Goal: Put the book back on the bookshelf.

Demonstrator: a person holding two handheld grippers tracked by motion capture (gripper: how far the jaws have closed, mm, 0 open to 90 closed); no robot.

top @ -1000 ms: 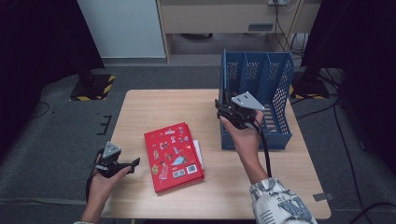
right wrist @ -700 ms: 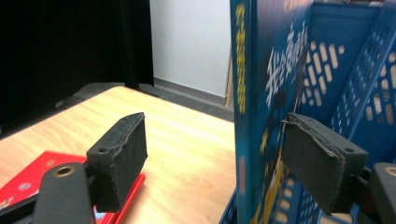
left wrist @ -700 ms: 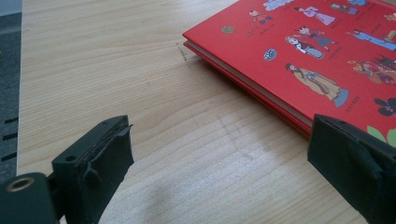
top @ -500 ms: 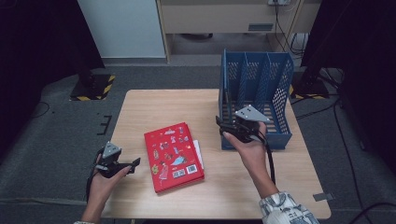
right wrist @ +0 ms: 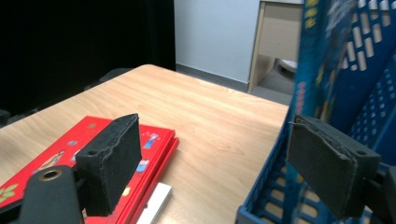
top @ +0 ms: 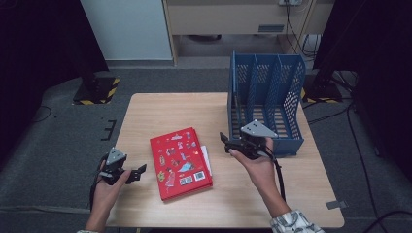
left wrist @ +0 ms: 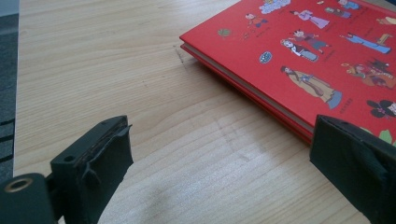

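A red picture book (top: 180, 162) lies flat in the middle of the wooden table (top: 160, 111), on top of a thin white book (top: 206, 158). My left gripper (top: 137, 173) rests open at the table's near left edge, its jaws pointing at the red book (left wrist: 299, 60); between the jaws (left wrist: 224, 140) is bare wood. My right gripper (top: 225, 141) hovers by the near left corner of the blue file rack (top: 266, 102). Its jaws have just been opening and nothing is between them (right wrist: 217, 135). A glossy blue book (right wrist: 317, 56) stands in the rack.
The rack stands at the table's right back, with its slotted walls close to my right gripper's right jaw. A cable (top: 281, 174) trails along the right forearm. The red book (right wrist: 60, 154) and the white book (right wrist: 156, 200) lie left of that gripper. Dark floor surrounds the table.
My right gripper has drawn back from the rack toward the person and sunk lower, with its jaws wider apart. The left gripper and the red book have not moved.
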